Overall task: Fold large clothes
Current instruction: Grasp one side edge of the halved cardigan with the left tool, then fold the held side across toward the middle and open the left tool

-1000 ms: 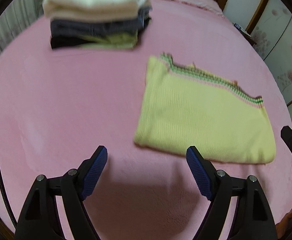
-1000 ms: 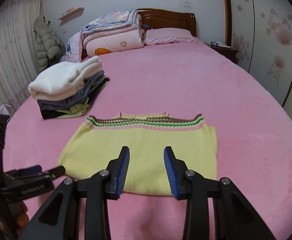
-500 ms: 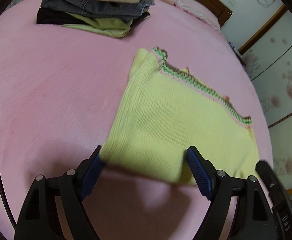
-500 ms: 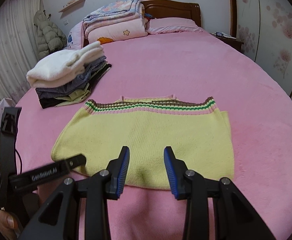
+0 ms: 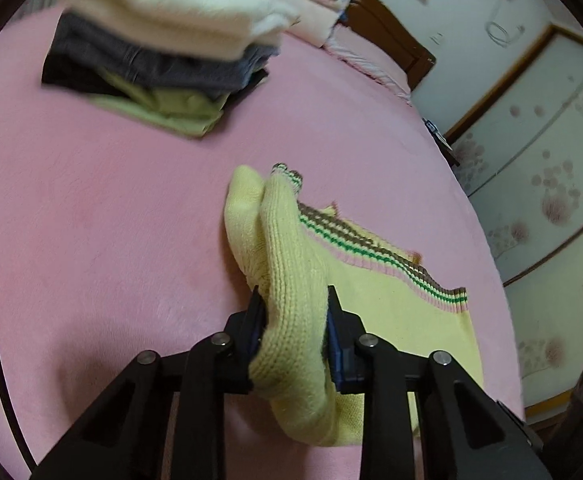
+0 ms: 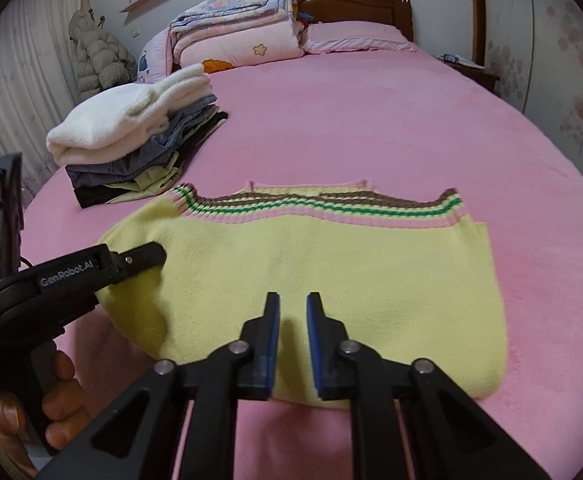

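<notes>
A folded yellow knit sweater point(image 6: 331, 264) with a green, brown and pink striped hem lies on the pink bed. My left gripper point(image 5: 293, 300) is shut on the sweater's near left edge point(image 5: 291, 280), bunching the knit up between its blue pads. It shows in the right wrist view point(image 6: 147, 256) at the sweater's left side. My right gripper point(image 6: 292, 306) hovers over the sweater's near edge with its jaws a narrow gap apart and nothing between them.
A stack of folded clothes point(image 6: 139, 140) with a white item on top sits at the far left of the bed point(image 6: 371, 120). Folded quilts point(image 6: 243, 32) and a pillow lie by the headboard. A nightstand point(image 6: 467, 68) stands at the right.
My left gripper moved forward onto the sweater's left edge and shut on it, bunching the fabric. My right gripper moved closer over the near edge and its jaws narrowed slightly.
</notes>
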{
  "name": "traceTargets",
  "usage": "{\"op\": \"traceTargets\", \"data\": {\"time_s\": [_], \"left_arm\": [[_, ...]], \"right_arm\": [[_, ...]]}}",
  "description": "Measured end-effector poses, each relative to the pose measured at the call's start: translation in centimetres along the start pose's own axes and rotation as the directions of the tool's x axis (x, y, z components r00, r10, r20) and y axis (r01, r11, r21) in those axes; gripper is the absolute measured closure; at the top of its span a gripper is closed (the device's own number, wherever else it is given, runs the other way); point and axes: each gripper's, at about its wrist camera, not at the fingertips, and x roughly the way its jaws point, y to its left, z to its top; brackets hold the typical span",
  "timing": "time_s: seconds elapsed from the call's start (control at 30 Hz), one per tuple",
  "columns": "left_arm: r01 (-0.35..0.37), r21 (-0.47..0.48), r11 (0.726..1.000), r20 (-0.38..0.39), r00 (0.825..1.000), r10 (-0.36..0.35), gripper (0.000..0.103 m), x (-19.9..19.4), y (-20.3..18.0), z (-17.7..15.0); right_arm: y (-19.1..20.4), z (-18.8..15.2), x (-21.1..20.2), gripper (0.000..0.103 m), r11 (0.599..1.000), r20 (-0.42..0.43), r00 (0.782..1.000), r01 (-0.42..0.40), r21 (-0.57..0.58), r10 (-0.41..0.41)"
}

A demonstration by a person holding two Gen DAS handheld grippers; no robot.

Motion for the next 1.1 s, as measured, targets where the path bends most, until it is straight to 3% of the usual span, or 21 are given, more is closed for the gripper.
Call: {"op": "traceTargets", "data": {"time_s": [0.1,0.2,0.33,0.57,0.73,0.87,1.0,1.07,1.1], "left_arm": [[-0.013,0.063,0.998,0.041,0.999,0.010,0.080,-1.1,-1.7,-0.1],[0.021,0.120,0.993,0.051,0.998,-0.027,0.081,-1.8,-3.6,0.0],[0.039,0.224,0.974,0.068,0.996,-0.056,0.082,-2.6,-7.0,-0.4],[0.080,0.357,0.931,0.025,0.995,-0.095,0.082,-1.6,-13.3,-0.6],[0.096,0.435,0.895,-0.012,0.995,-0.101,0.081,0.6,-17.8,-2.1],[0.089,0.487,0.869,-0.074,0.995,-0.060,0.081,3.5,-20.9,-4.5],[0.041,0.578,0.815,-0.127,0.991,0.041,0.080,6.7,-23.2,-7.9],[0.019,0.611,0.791,-0.109,0.992,0.061,0.079,7.1,-23.7,-8.9],[0.004,0.631,0.776,-0.094,0.993,0.071,0.072,7.2,-24.1,-9.2]], "right_arm": [[0.2,-0.4,1.6,0.094,1.000,-0.039,0.999,-0.009,-0.003,0.009],[-0.1,-1.3,3.8,0.095,1.000,-0.102,0.995,-0.004,-0.002,0.004],[-1.0,-1.7,3.9,0.095,0.998,-0.092,0.995,-0.046,0.040,0.049],[-4.5,-1.6,2.6,0.095,0.967,-0.089,0.980,-0.160,0.201,0.180],[-8.8,-2.7,-1.9,0.095,0.968,-0.041,0.994,-0.090,0.232,0.102],[-12.5,-4.2,-4.4,0.095,0.965,-0.038,0.999,-0.004,0.263,0.015],[-15.7,-5.5,-6.3,0.095,0.949,-0.031,0.999,0.023,0.315,-0.015],[-16.9,-5.8,-6.9,0.095,0.943,-0.028,0.999,0.035,0.332,-0.027],[-17.3,-6.1,-7.0,0.095,0.939,-0.031,0.999,0.035,0.342,-0.026]]}}
